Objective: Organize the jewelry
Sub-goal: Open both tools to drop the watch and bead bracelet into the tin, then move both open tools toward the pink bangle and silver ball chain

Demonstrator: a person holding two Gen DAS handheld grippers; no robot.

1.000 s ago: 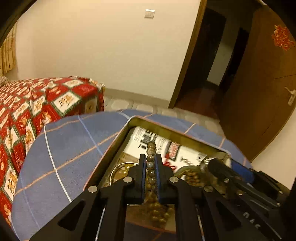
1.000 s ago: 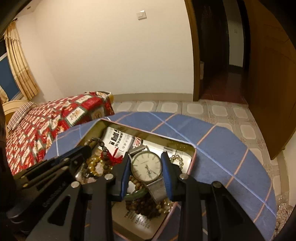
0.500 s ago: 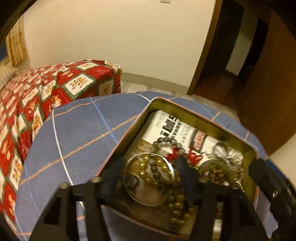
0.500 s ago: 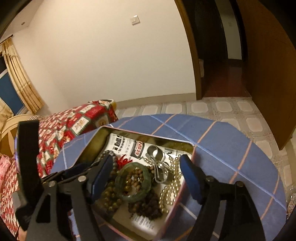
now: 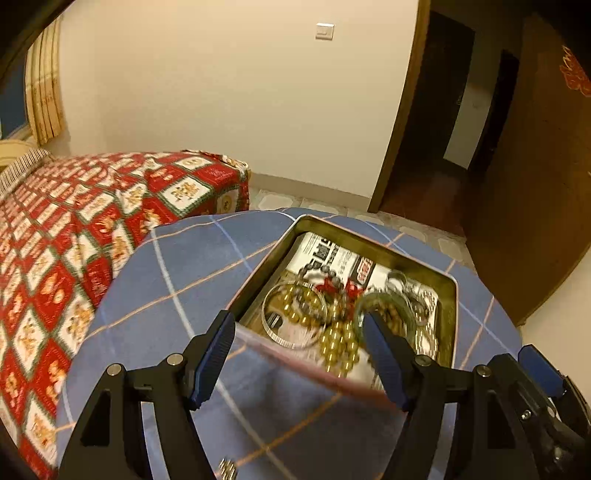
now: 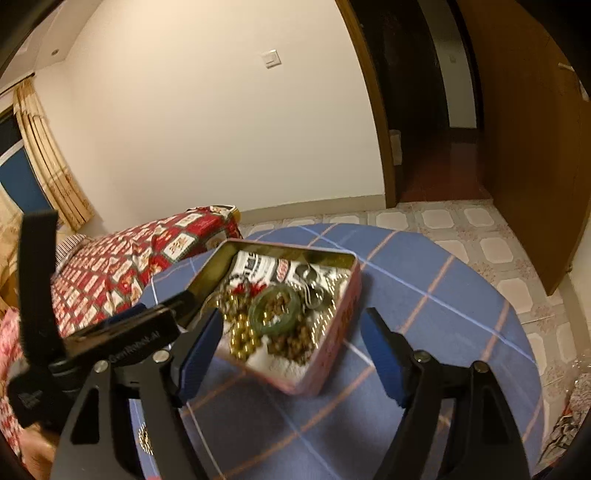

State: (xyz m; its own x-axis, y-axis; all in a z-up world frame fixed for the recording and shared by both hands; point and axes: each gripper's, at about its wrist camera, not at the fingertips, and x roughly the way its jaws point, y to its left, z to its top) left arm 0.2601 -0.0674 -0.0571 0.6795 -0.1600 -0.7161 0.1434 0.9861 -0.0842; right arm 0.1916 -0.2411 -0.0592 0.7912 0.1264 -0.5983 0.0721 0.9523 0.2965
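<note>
Nearest in the left wrist view, the left gripper [image 5: 299, 354] has its jaws spread wide with nothing between them, hovering above the near edge of a rectangular metal tin [image 5: 453, 295]. In the right wrist view, the right gripper [image 6: 291, 350] is likewise spread wide and empty, hanging over the same tin [image 6: 332, 332], and the left gripper's dark body [image 6: 122, 332] juts in from the left beside it. Both grippers are clear of the jewelry. The tin sits on a round table covered by a blue cloth with thin orange and white lines [image 5: 177, 266]. Inside the tin, on a sheet of printed paper [image 5: 328, 254], lies a tangled heap of jewelry: a string of golden beads [image 5: 338, 343], a thin silver bangle [image 5: 291, 317], a green bangle [image 6: 273, 306] lying over brown beads, a dark bead bracelet with a red tassel knot [image 5: 328, 284], and some silver metal pieces [image 6: 310, 280] toward the far right corner. The contents are blurred, so finer detail is unclear. A small cluster of golden beads [image 5: 226, 469] lies on the cloth at the near edge of the table, outside the tin. Beyond the table on the left is a bed with a red and white patterned quilt [image 5: 92, 221]. Farther back are a cream wall with a light switch [image 5: 325, 31], yellowish curtains [image 6: 51, 158] at the far left, a tiled floor [image 6: 480, 229], and a brown wooden door [image 5: 535, 184] open beside a dark doorway.
</note>
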